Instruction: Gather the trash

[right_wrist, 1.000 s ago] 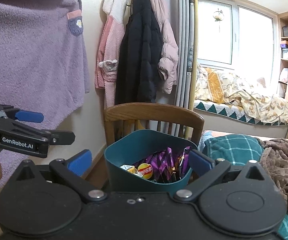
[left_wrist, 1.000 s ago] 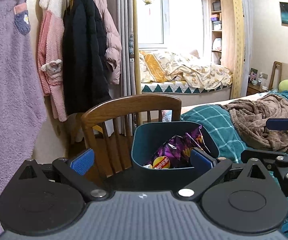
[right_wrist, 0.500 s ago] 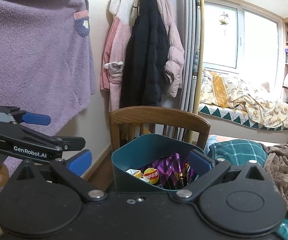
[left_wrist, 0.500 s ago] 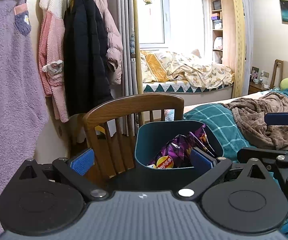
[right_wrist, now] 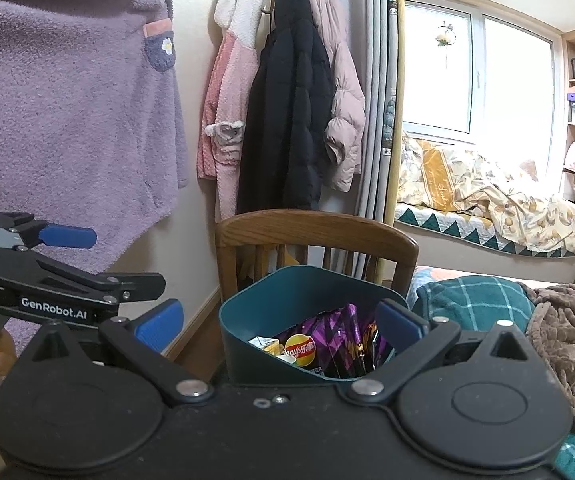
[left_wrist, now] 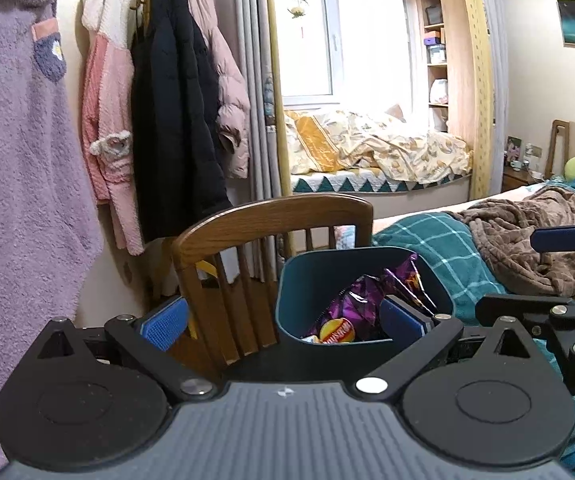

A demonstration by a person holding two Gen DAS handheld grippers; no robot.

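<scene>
Trash looks mostly collected: teal bin [left_wrist: 329, 264] on the chair [left_wrist: 271, 220] seat already holds a purple crinkly chip bag [right_wrist: 327, 340] with a yellow-red logo, plus a small yellow carton scrap at its 9 o'clock. No loose trash shows anywhere else (bed [right_wrist: 479, 300] and floor only partly in view), so what is left can't be judged. Left gripper [left_wrist: 283, 320] jaws spread, empty; right gripper [right_wrist: 279, 322] jaws spread, empty, both aimed at the bin from 6 o'clock. Bin: smooth matte plastic, rounded-square rim. Chair: glossy curved wood with slats. Brown blanket [left_wrist: 527, 240] at 3 o'clock is fuzzy and rumpled.
</scene>
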